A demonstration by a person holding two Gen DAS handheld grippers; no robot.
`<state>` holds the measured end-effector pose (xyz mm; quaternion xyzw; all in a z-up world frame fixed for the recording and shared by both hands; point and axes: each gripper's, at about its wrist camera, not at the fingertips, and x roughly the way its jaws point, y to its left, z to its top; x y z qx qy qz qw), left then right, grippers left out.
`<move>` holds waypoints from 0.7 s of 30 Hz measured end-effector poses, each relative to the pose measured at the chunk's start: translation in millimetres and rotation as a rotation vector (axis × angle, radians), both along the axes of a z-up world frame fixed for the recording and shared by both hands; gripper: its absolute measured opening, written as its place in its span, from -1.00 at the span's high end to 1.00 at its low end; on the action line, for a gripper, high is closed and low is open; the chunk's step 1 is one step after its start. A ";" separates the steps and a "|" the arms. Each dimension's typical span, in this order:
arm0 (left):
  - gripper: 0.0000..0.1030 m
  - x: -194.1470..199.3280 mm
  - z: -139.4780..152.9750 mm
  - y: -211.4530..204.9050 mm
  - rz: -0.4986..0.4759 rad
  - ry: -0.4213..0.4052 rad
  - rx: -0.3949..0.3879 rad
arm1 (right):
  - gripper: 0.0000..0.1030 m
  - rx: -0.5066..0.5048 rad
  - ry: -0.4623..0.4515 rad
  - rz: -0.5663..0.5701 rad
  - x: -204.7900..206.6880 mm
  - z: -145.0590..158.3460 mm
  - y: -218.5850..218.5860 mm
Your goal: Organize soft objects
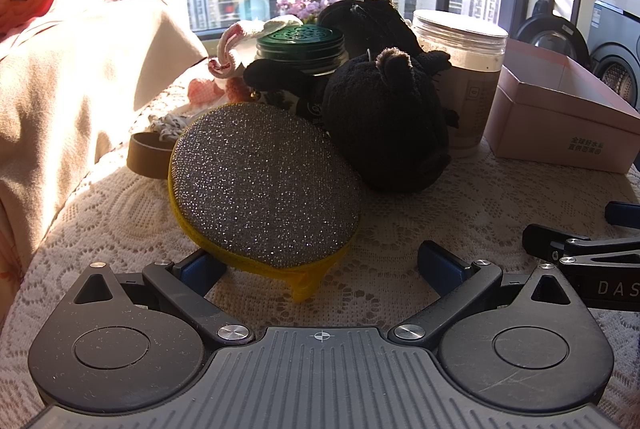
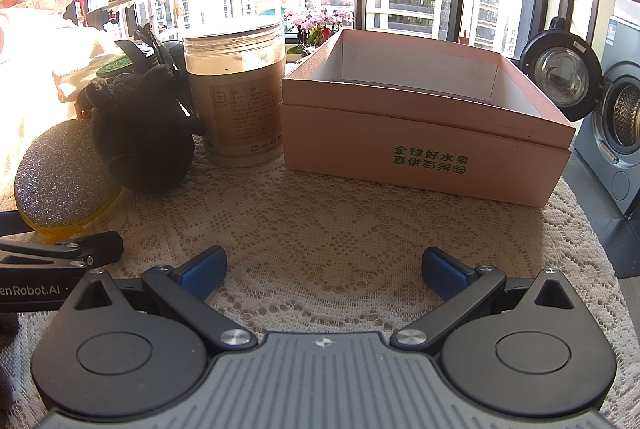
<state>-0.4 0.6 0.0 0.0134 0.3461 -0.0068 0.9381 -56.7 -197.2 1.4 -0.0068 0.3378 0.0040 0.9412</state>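
Observation:
A round sponge [image 1: 264, 185] with a glittery grey top and yellow base lies tilted on the lace tablecloth [image 1: 420, 213], just ahead of my open left gripper [image 1: 320, 265]; its yellow edge reaches between the fingers. A black plush toy [image 1: 384, 121] stands right behind it. A pink-white knitted soft item [image 1: 236, 49] lies further back. My right gripper [image 2: 322, 271] is open and empty over bare lace, facing an open pink cardboard box [image 2: 424, 133]. The sponge [image 2: 60, 177] and the plush [image 2: 140, 133] show at the left of the right wrist view.
A clear plastic jar [image 2: 236, 101] with a tan label stands between plush and box. A green-lidded glass jar [image 1: 302, 49] and a tape roll [image 1: 146, 155] sit behind the sponge. Draped cloth [image 1: 72, 77] lies left. A washing machine [image 2: 616, 117] stands right, beyond the table edge.

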 end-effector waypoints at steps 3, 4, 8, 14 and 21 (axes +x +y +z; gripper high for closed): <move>-1.00 0.1 0.0 0.1 0.000 0.000 0.001 | -1.00 0.001 0.000 0.000 0.0 0.0 0.1; -1.00 0.1 0.0 0.3 0.000 0.000 0.000 | -1.00 0.000 0.000 0.000 0.0 0.0 0.1; -1.00 0.9 -0.2 2.9 0.000 0.000 0.000 | -1.00 0.001 0.000 0.000 0.1 -0.1 -0.1; -1.00 0.8 -0.2 2.9 -0.001 0.000 0.000 | -1.00 0.000 0.000 0.000 0.1 -0.2 -0.1; -1.00 1.3 -0.3 1.3 -0.009 0.004 -0.001 | -1.00 0.001 0.000 0.000 0.1 -0.3 -0.1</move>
